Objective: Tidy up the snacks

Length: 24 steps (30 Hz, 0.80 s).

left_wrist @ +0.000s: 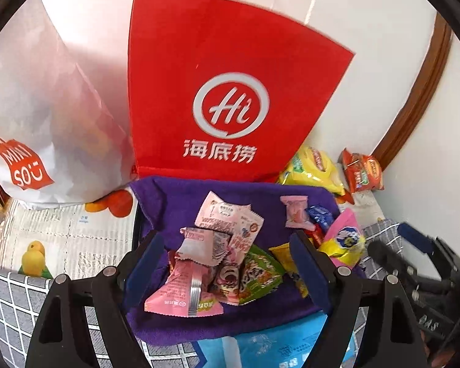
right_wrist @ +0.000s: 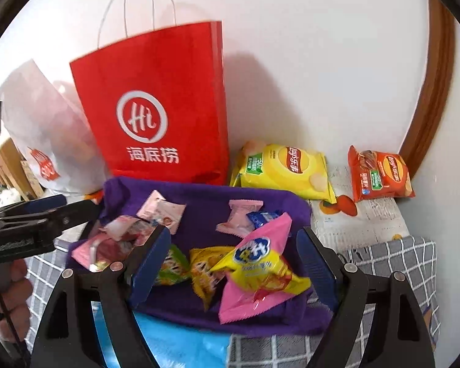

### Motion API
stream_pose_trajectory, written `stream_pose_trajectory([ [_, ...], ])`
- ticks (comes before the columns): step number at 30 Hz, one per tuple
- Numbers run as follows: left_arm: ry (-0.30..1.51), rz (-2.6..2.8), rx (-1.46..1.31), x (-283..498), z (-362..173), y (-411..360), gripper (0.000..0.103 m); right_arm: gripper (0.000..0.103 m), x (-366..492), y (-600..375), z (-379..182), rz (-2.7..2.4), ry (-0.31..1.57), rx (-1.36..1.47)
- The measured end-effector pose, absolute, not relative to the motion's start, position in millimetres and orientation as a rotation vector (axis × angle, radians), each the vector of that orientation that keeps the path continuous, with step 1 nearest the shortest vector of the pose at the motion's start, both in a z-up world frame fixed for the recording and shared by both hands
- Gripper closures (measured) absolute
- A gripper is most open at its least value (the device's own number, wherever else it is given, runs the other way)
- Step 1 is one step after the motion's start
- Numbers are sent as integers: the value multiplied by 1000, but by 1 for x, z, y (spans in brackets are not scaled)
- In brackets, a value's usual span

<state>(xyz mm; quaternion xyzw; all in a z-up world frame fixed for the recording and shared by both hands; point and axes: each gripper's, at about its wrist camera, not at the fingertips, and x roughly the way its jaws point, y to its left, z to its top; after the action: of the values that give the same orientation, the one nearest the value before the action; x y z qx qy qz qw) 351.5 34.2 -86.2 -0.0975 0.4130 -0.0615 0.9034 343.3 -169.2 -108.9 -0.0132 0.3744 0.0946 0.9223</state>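
Left gripper (left_wrist: pixel 230 263): fingers spread wide, nothing pinched between them; it hangs above the left part of the snack pile.
Right gripper (right_wrist: pixel 234 263): fingers spread wide, gripping nothing; it hangs above the right part of the pile.
Snacks (left_wrist: pixel 217 254): small packets lie loose in a heap on the purple cloth (left_wrist: pixel 174 202); none touches a finger pad.
Pink packets (left_wrist: pixel 230 217): grouped at the left of the cloth, overlapping one another.
Pink-and-yellow packet (right_wrist: pixel 257 270): lies at the right of the cloth, resting partly on a yellow packet (right_wrist: pixel 204 270).
Green packet (left_wrist: pixel 259 273): lies near the middle of the heap, beside the pink ones.
Yellow chip bag (right_wrist: pixel 286 168): lies off the cloth, by the wall, just right of the red bag.
Orange chip bag (right_wrist: pixel 378 174): lies further right, apart from the yellow one.
Red paper bag (right_wrist: pixel 156 107): stands upright behind the cloth, against the wall.
White bag (left_wrist: pixel 36 116): stands left of the red bag.
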Motion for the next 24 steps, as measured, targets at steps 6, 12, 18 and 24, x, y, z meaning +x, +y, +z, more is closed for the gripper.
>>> stream_pose_trajectory([
  [6, 811, -177, -160, 328, -60, 21, 20, 19, 307, -169, -95, 177, 790, -25],
  [12, 761, -223, -78, 286, -34, 0, 20, 19, 261, -184, -81, 150, 823, 13],
  [18, 819, -215, -62, 235, -38, -5, 20, 15, 213, -206, -66, 98, 789, 58],
  [24, 831, -201, -82, 180, -36, -2, 19, 14, 164, -214, -53, 114, 767, 83],
])
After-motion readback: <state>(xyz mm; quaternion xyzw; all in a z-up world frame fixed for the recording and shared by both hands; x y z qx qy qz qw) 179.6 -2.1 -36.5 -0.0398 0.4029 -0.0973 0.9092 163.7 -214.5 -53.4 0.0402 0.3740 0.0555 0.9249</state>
